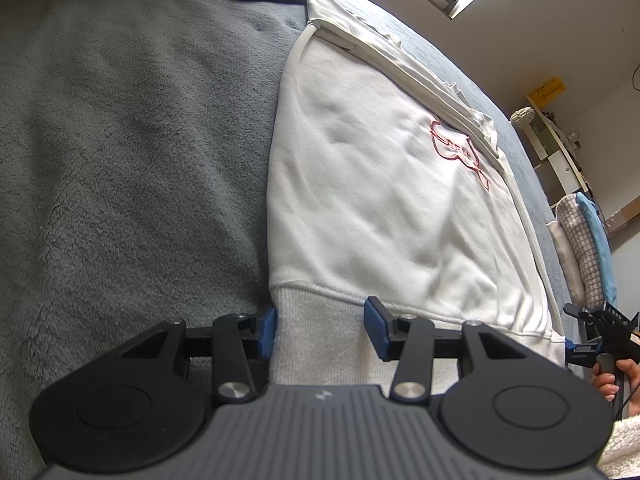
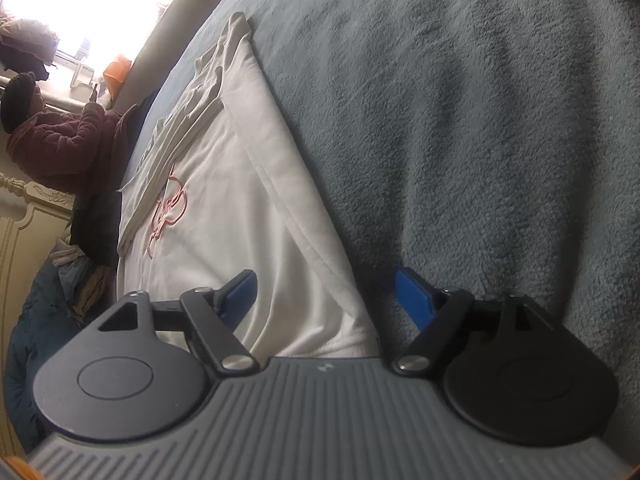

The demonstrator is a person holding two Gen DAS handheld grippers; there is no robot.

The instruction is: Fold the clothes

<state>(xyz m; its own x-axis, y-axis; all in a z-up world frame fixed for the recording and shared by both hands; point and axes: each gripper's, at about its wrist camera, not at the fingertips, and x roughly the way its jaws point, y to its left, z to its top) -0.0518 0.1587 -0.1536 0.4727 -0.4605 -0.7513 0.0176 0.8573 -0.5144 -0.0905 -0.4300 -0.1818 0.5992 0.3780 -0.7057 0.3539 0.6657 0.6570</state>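
Note:
A white sweatshirt (image 1: 380,200) with a pink outline print (image 1: 460,148) lies flat on a grey fleece blanket (image 1: 120,160), with a sleeve folded along its far side. My left gripper (image 1: 322,332) stands over the ribbed hem (image 1: 320,336) at the near left corner. Its blue pads sit on either side of the band without visibly squeezing it. My right gripper (image 2: 324,300) is wide open and straddles the sweatshirt (image 2: 240,220) at its near right corner, one pad over the cloth and the other over the blanket (image 2: 480,140). The right gripper (image 1: 576,332) and the hand holding it also show in the left wrist view.
A person in a maroon jacket (image 2: 60,136) sits beside the bed near a bright window. Cream carved furniture (image 2: 24,216) and a pile of clothes (image 2: 80,276) stand by the bed's edge. Off the bed are a shelf (image 1: 560,148) and a checked cushion (image 1: 580,240).

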